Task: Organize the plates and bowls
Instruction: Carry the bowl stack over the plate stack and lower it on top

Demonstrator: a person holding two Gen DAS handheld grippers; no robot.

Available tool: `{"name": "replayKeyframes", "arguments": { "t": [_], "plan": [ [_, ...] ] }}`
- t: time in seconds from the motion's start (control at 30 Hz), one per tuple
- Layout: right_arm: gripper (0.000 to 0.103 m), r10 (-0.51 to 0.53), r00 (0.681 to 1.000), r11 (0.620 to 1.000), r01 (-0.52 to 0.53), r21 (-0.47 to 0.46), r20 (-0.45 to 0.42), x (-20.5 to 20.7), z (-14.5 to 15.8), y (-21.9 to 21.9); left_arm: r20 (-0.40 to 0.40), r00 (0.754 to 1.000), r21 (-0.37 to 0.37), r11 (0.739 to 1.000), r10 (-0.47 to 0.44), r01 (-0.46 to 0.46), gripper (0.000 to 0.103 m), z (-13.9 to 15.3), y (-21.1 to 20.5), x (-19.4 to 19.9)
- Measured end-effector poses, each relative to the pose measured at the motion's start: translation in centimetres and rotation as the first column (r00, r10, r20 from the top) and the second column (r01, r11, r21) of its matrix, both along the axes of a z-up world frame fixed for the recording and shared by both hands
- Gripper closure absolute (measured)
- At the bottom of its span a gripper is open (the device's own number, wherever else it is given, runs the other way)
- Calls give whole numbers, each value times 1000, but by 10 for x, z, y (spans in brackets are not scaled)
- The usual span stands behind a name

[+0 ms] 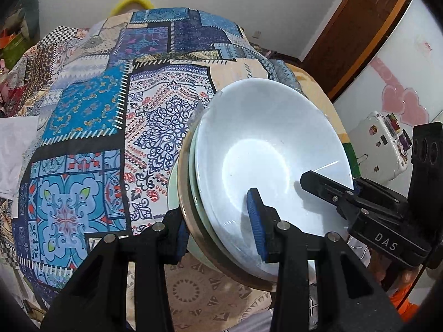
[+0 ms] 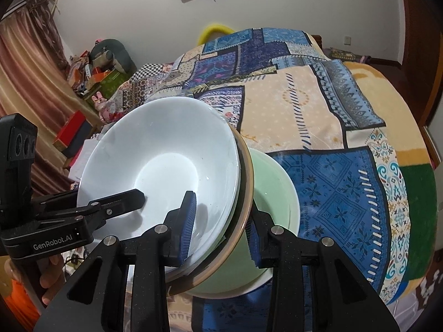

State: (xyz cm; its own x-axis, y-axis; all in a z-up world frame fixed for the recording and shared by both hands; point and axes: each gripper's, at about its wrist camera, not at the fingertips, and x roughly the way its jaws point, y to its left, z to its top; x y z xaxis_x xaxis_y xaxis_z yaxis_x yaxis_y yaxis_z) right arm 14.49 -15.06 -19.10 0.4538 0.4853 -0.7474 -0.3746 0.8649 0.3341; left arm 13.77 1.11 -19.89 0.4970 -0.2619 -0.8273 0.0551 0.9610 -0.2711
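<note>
A nested stack of dishes is held tilted above the patterned bedspread: a white bowl (image 1: 265, 144) (image 2: 166, 160) on top, a brown-rimmed plate (image 1: 191, 215) (image 2: 246, 193) under it, a pale green bowl (image 2: 277, 191) (image 1: 173, 188) at the bottom. My left gripper (image 1: 218, 227) is shut on the stack's near rim, one blue pad inside the white bowl, the other behind the green bowl. My right gripper (image 2: 221, 227) is shut on the opposite rim the same way. Each gripper shows in the other's view, the right (image 1: 326, 188) and the left (image 2: 121, 202).
A patchwork bedspread (image 1: 97, 116) (image 2: 318, 127) covers the bed below. A white case with stickers (image 1: 382, 144) stands at the right. Boxes and clutter (image 2: 91, 77) lie by a curtain at the left. A wooden door (image 1: 354, 27) is at the back right.
</note>
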Motion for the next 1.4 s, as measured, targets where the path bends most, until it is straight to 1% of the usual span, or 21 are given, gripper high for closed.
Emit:
{"name": "replayKeyframes", "arguments": {
  "t": [0.3, 0.5, 0.63, 0.8, 0.87, 0.93, 1.0, 1.1, 1.2, 1.27, 1.33, 1.4],
  "plan": [
    [72, -9, 999, 1000, 9, -2, -47, 4, -17, -4, -42, 999, 6, 1000, -5, 5, 64, -20, -4, 11],
    [72, -17, 996, 1000, 16, -11, -91, 6, -31, -3, -86, 996, -1, 1000, 0, 0, 64, -36, -3, 18],
    [72, -17, 996, 1000, 16, -2, -88, 5, -34, -4, -82, 997, 3, 1000, 2, -1, 64, -40, -4, 19],
    [71, -10, 997, 1000, 11, 11, -74, 2, -34, -7, -95, 995, -31, 1000, -6, 4, 65, -43, 1, 20],
    [69, -27, 998, 1000, 27, 0, -65, 0, -33, -8, -85, 996, -20, 1000, -1, 0, 65, -41, 2, 18],
    [65, -35, 997, 999, 34, -10, -65, -2, -30, -10, -82, 997, -8, 1000, 4, -5, 63, -37, 3, 17],
    [64, -40, 997, 999, 39, -4, -65, -4, -26, -14, -75, 997, -14, 1000, 18, -19, 52, -31, 7, 14],
    [63, -40, 999, 999, 40, -10, -31, -11, -13, -17, -30, 998, -7, 999, 48, -49, 51, -17, 12, 5],
    [61, -37, 999, 999, 37, -18, 25, -21, 6, -18, 30, 998, 7, 998, 61, -61, 50, 4, 12, -7],
    [59, -33, 996, 999, 34, -19, 79, -30, 24, -18, 81, 995, 9, 998, 66, -66, 49, 22, 12, -17],
    [58, -30, 991, 999, 32, -19, 131, -39, 41, -17, 147, 987, 18, 997, 70, -73, 48, 43, 11, -31],
    [57, -25, 982, 1000, 27, -8, 186, -49, 58, -17, 217, 974, 33, 996, 69, -78, 46, 64, 8, -46]
  ]
}}
